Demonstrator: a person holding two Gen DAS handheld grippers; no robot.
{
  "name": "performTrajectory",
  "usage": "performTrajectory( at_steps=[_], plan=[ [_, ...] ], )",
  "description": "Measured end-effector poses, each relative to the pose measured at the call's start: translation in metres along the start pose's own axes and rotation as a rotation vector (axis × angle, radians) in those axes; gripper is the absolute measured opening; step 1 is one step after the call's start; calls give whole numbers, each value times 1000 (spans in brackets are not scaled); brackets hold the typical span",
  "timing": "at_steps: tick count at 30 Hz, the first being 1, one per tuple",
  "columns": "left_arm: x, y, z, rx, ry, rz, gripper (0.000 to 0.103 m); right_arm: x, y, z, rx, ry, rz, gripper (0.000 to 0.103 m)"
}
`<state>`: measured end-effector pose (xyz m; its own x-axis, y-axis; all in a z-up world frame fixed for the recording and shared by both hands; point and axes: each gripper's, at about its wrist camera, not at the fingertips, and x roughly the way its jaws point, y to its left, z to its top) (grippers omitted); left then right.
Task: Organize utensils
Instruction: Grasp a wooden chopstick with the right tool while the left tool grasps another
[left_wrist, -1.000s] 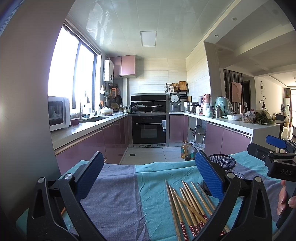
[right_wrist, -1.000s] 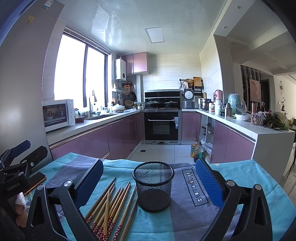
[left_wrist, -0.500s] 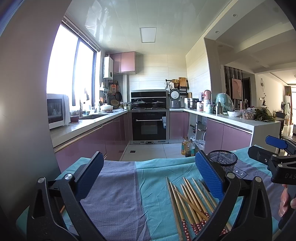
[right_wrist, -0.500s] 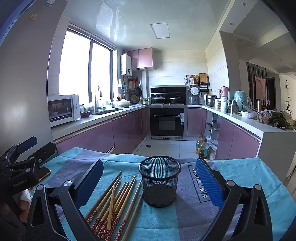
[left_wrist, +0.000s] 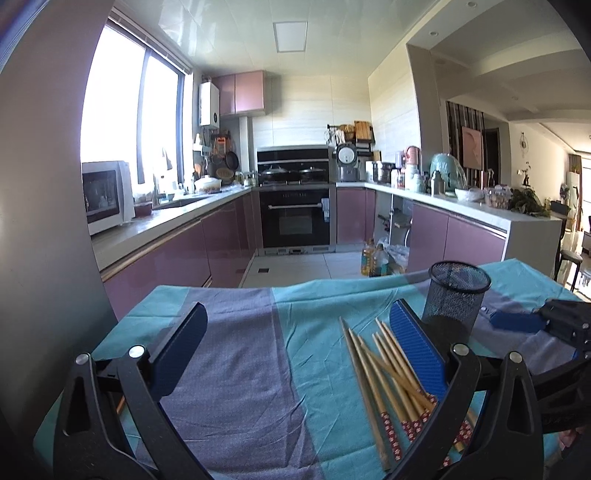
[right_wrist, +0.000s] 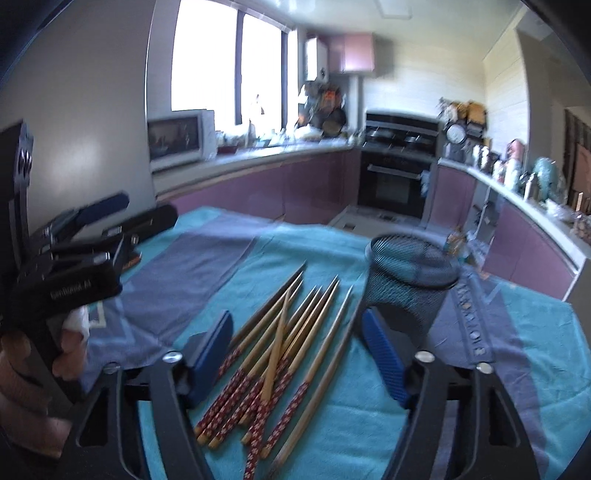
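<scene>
Several wooden chopsticks (right_wrist: 284, 343) with red patterned ends lie in a loose pile on the teal and purple cloth (right_wrist: 207, 273). A black mesh cup (right_wrist: 410, 280) stands just right of them. My right gripper (right_wrist: 295, 350) hangs low over the pile, its jaws closing, with chopsticks lying between the blue pads but untouched. In the left wrist view the chopsticks (left_wrist: 384, 365) sit by the right pad, the mesh cup (left_wrist: 456, 295) behind it. My left gripper (left_wrist: 295, 354) stands wide open over bare cloth (left_wrist: 236, 369), nothing in it.
The table's far edge drops to a tiled kitchen floor (left_wrist: 295, 266). Purple cabinets, an oven (left_wrist: 295, 218) and a microwave (left_wrist: 105, 195) line the walls. A hand (right_wrist: 26, 373) holds the left gripper at the left of the right wrist view.
My right gripper has tilted down and swung left over the chopsticks, its jaws narrowing. The left gripper dipped slightly, showing more cloth and the whole mesh cup.
</scene>
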<state>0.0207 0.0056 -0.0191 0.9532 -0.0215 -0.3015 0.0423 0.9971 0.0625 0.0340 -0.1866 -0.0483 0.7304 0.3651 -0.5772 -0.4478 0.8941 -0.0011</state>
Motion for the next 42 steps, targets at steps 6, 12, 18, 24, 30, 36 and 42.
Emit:
performTrajectory(
  at_steps=[6,12,18,24,30,36,42],
  plan=[
    [28,5,-10,22,119,-39,87,41,6,-9,0,160,54,30],
    [60,3,-23,42,240,-89,73,71,1,-11,29,246,77,14],
    [90,-7,-32,57,331,-150,63,73,-10,-6,85,275,115,8],
    [119,-17,-38,59,413,-209,54,67,-22,-5,160,261,151,6],
    [146,-35,-43,75,493,-250,39,49,-36,-1,186,210,165,6],
    [177,-50,-49,82,569,-283,33,24,-43,6,174,152,165,6],
    [197,-64,-52,99,600,-294,26,-1,-54,18,156,80,166,6]
  ],
)
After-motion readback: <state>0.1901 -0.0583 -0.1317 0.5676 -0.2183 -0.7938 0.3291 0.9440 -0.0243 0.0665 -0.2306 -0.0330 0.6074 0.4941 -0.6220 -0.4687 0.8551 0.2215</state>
